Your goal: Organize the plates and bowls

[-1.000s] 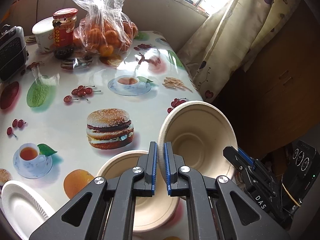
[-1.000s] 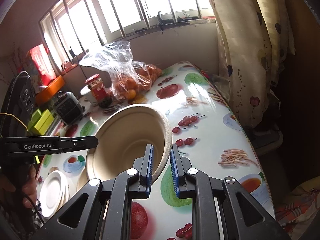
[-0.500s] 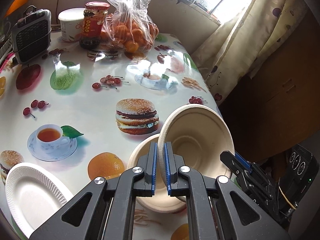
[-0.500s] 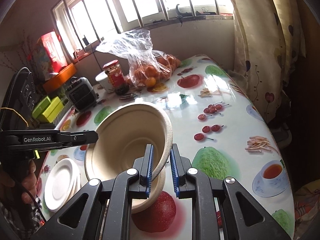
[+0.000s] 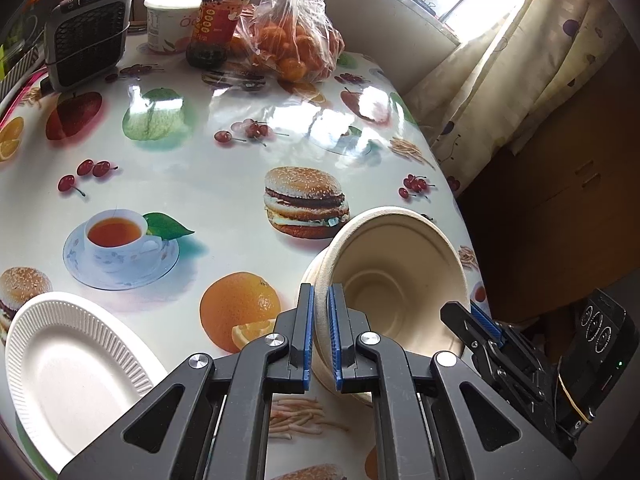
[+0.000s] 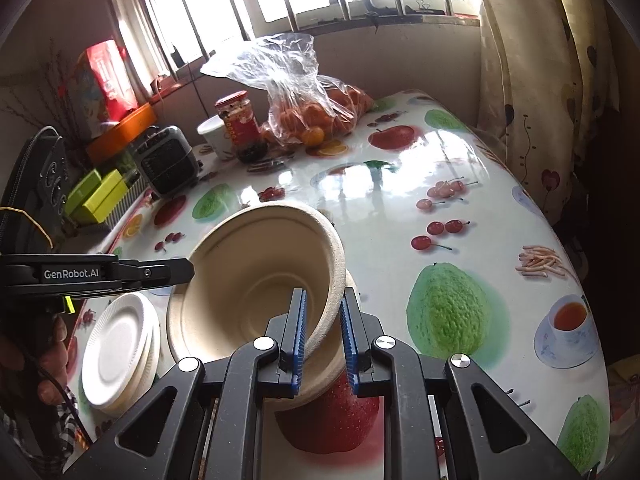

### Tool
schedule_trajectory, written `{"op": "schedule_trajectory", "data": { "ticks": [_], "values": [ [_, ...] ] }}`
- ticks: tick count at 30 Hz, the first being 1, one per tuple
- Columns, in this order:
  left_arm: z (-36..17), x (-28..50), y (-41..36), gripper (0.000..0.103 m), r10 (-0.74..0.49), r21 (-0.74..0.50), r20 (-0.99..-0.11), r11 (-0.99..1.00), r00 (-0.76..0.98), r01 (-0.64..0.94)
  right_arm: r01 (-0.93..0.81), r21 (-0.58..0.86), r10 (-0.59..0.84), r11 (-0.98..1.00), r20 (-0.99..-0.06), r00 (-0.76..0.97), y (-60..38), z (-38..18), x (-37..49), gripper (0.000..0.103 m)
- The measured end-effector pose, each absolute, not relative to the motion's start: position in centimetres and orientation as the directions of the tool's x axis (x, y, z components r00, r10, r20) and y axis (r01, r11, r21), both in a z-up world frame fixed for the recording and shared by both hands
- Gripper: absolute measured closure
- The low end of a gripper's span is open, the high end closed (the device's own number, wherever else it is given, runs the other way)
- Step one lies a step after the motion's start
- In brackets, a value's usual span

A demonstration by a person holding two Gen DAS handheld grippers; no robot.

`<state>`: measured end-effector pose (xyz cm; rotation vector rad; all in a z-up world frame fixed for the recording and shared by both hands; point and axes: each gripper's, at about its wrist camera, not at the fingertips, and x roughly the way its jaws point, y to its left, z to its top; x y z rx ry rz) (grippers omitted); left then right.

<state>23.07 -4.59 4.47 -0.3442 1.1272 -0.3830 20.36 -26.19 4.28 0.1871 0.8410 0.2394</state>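
Observation:
A beige paper bowl (image 5: 396, 280) (image 6: 256, 280) hangs tilted between both grippers, low over the fruit-print table (image 5: 200, 176). My left gripper (image 5: 320, 288) is shut on its left rim. My right gripper (image 6: 323, 294) is shut on the opposite rim. Each gripper shows in the other's view: the right gripper (image 5: 476, 320) at the bowl's right edge, the left gripper (image 6: 184, 272) at its left edge. A second beige bowl (image 6: 174, 332) sits on the table directly beneath; the held bowl's lower side dips into it, but I cannot tell whether they touch. White paper plates (image 5: 60, 364) (image 6: 116, 352) lie stacked to the left.
At the back of the table stand a bag of oranges (image 5: 296, 44), a red-lidded jar (image 5: 220, 12), a white tub (image 5: 168, 16) and a small grey heater (image 5: 84, 36). The table edge and a curtain (image 5: 500, 92) lie to the right. A hand (image 6: 48, 360) holds the left gripper.
Both grippers have carried the bowl down and toward the near edge, over the second bowl. The white plates have come further into view. Both stayed shut.

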Motion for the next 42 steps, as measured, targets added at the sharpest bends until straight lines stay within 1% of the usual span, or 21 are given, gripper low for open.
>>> {"op": "schedule_trajectory", "data": {
  "ticks": [42],
  "values": [
    [3.2,23.0,-4.7,0.096,-0.455,-0.447,-0.818,0.888,0.351,0.109,-0.123,0.246,0.266,0.962,-0.724,0.636,-26.1,3.0,19.9,0.086]
  ]
}}
